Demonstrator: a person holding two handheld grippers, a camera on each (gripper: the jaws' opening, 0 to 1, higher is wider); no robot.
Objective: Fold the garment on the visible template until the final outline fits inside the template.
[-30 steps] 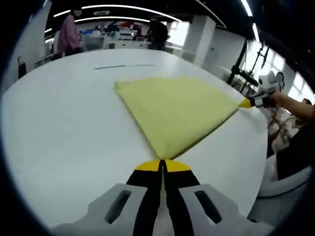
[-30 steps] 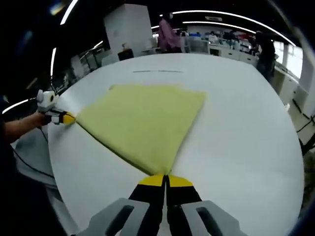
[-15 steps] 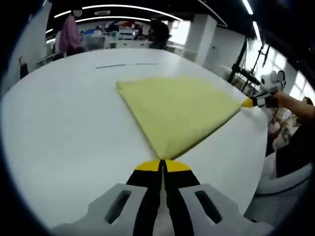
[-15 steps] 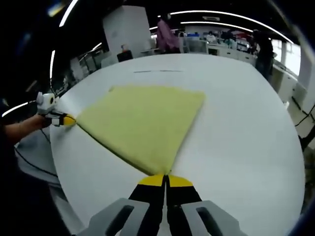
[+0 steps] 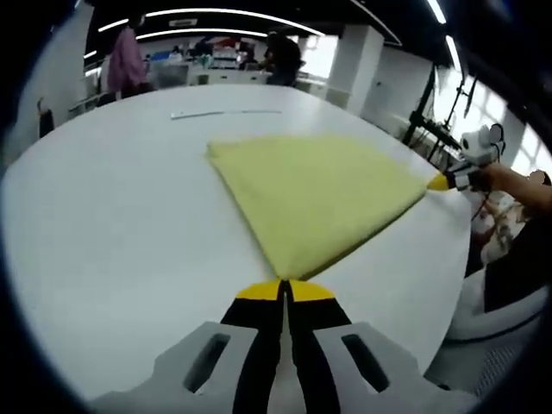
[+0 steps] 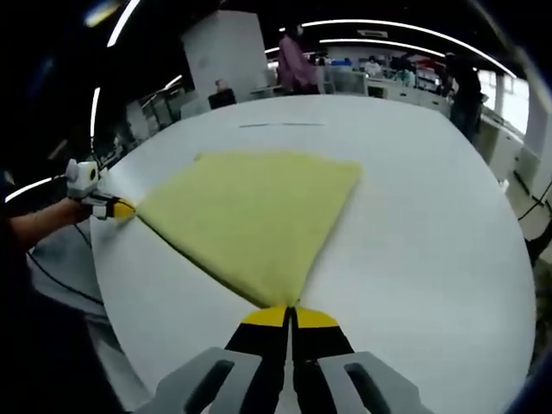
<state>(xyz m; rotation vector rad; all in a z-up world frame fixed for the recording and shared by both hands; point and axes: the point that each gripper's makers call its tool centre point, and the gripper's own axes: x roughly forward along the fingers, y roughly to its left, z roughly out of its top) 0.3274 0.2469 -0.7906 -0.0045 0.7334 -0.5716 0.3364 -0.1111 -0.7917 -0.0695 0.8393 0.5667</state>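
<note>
while no writing is legible, left gripper (image 5: 284, 289) and right gripper (image 6: 291, 316) each clench a yellow garment (image 5: 321, 190) corner near the tabletop (image 5: 112, 216) edge.

Folded garment (image 5: 319, 194) flat on round table (image 5: 112, 233), roughly centre. Left gripper (image 5: 284, 289) at garment's near corner in left gripper view; right gripper (image 5: 442, 182) at far-right corner, w/ hand (image 5: 504, 179) behind it. Right gripper view mirrors: right gripper (image 6: 290, 316) at near corner, left gripper (image 6: 121, 208) at left corner. Thin line (image 5: 226, 113) on table beyond garment. People (image 5: 125, 62) + desks behind table.
</note>
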